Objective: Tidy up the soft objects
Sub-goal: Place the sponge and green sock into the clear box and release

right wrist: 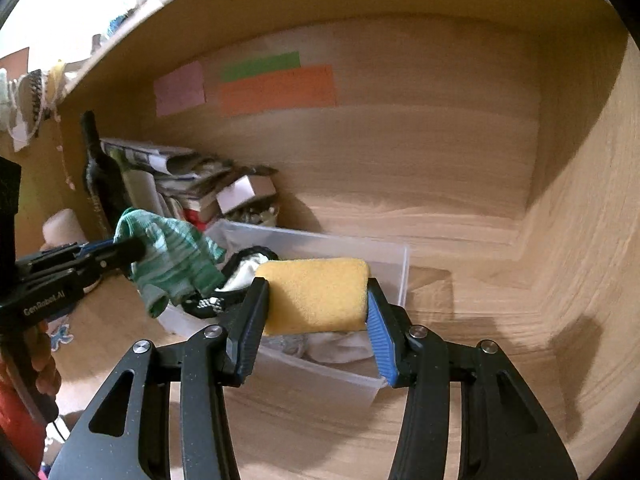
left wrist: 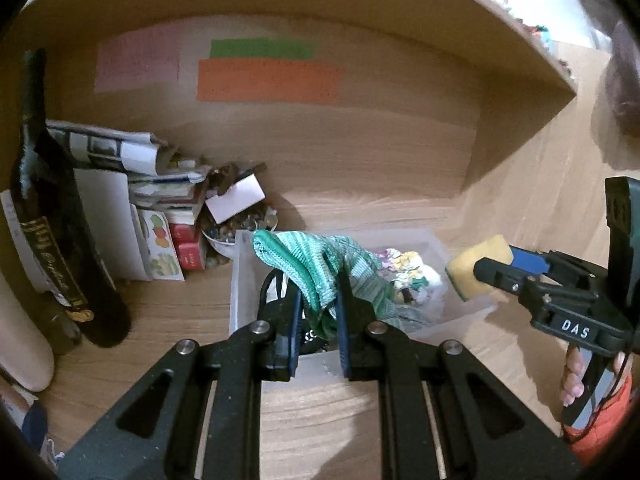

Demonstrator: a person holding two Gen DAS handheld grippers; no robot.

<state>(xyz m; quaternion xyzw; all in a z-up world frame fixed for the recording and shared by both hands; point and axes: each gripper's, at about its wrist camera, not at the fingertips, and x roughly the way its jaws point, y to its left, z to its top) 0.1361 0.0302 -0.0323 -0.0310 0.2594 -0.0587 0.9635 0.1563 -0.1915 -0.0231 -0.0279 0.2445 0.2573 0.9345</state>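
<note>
My left gripper [left wrist: 318,300] is shut on a green striped knitted cloth [left wrist: 320,268] and holds it over the clear plastic bin [left wrist: 240,280]. It also shows in the right wrist view [right wrist: 132,254], with the cloth [right wrist: 176,264] hanging at the bin's left end. My right gripper [right wrist: 316,296] is shut on a yellow sponge [right wrist: 316,296] above the bin [right wrist: 396,264]. In the left wrist view the sponge [left wrist: 476,264] hangs at the bin's right edge. The bin holds white and floral fabric [left wrist: 408,276] and a black-trimmed item [right wrist: 240,276].
The bin stands on a wooden shelf inside a cabinet. At the left stand a dark bottle [left wrist: 52,232], stacked papers and boxes [left wrist: 160,216] and a bowl of small objects [left wrist: 232,232]. Coloured paper sheets [left wrist: 268,76] are stuck on the back wall.
</note>
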